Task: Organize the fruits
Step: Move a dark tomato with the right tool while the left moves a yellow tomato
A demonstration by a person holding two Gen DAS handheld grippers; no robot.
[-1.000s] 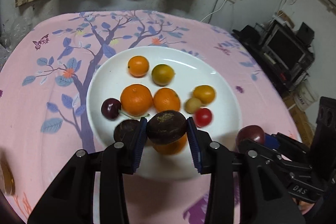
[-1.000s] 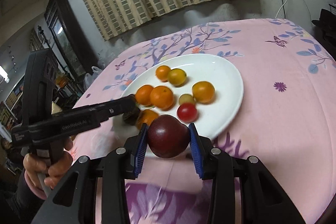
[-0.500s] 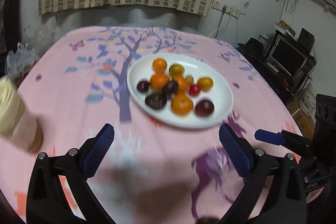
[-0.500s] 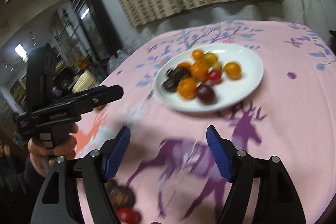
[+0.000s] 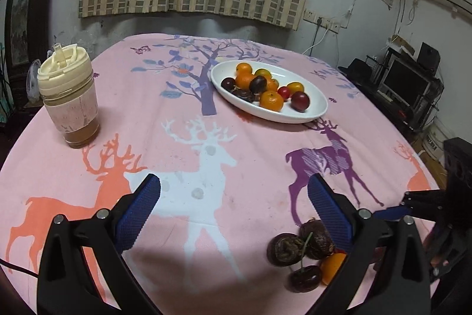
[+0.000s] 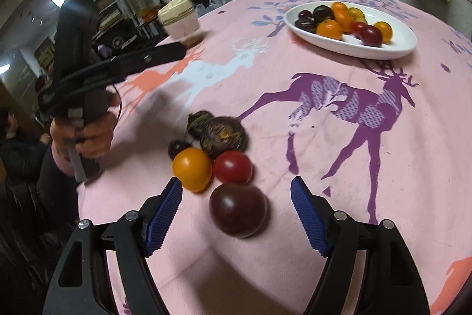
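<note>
Two grippers are mine, one in each hand, and both stand with jaws spread wide and nothing between them. My right gripper point(image 6: 236, 198) points down at a small heap of loose fruit on the pink deer-print tablecloth point(image 6: 339, 182). Nearest lies a dark plum point(image 6: 238, 210), on the cloth just ahead of the blue pads, not touched. Beyond it sit a red tomato point(image 6: 233, 167) and a yellow-orange tomato point(image 6: 191, 169), side by side and touching, then two wrinkled dark passion fruits point(image 6: 222, 136) and a dark cherry point(image 6: 178, 148) with its stem. My left gripper point(image 5: 234, 210) hangs beside that same heap, which lies by its right finger. Far across the table a white plate point(image 5: 312, 112) holds oranges, dark fruits and small tomatoes. A lidded drink cup point(image 5: 69, 96) stands well apart at the left.

I judge the plum light, smooth and rather slippery, with soft flesh that bruises under hard pressure. It should be taken across its widest middle, pads on opposite sides, closed gently. The tomatoes would split sooner; the passion fruits look tougher.
</note>
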